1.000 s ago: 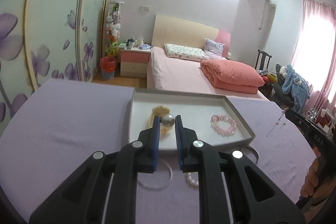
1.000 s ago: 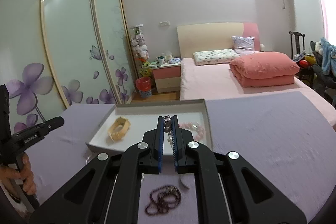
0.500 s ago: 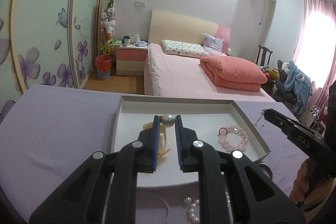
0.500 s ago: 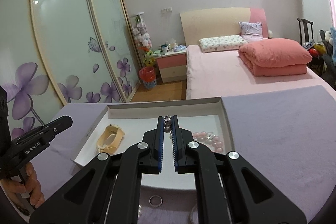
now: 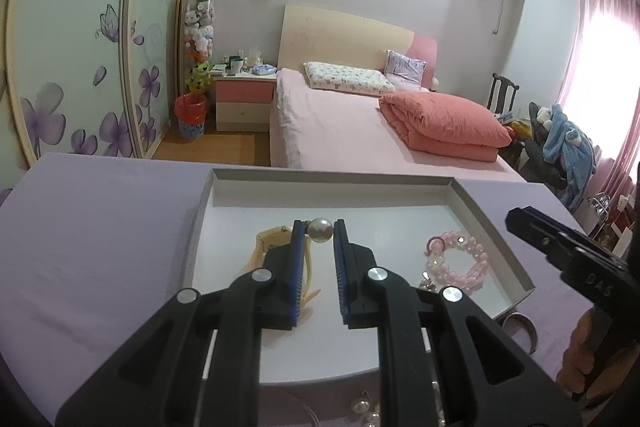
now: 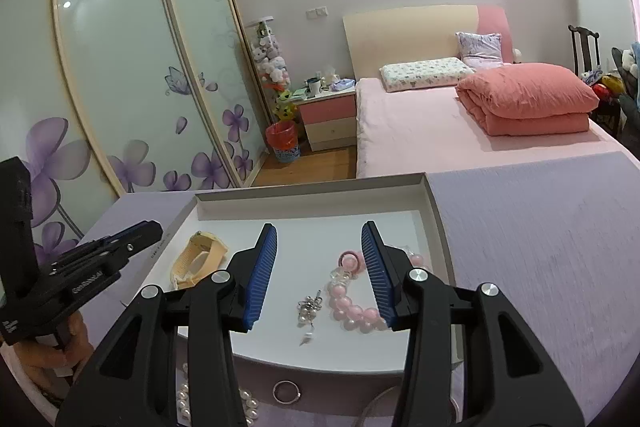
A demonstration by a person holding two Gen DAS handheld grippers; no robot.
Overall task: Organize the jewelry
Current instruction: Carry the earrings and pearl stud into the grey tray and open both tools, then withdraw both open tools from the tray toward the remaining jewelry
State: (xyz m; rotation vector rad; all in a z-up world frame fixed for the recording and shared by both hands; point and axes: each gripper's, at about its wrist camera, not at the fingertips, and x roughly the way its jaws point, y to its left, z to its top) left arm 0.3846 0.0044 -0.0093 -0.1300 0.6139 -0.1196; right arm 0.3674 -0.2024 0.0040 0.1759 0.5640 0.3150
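Jaws, right gripper (image 6: 319,269): just opened wide; small charm earring (image 6: 309,311) released, lying in the tray (image 6: 434,211) beside the pink bead bracelet (image 6: 352,307).
Jaws, left gripper (image 5: 316,259): clenched on the pearl earring (image 5: 320,230) at the fingertips, above the tray.
Advice: lower the pearl onto bare tray floor, clear of the cream watch (image 5: 266,247), before opening.

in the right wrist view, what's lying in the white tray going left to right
beige watch → small pearl earring → pink bead bracelet, all lying on the floor of the tray.
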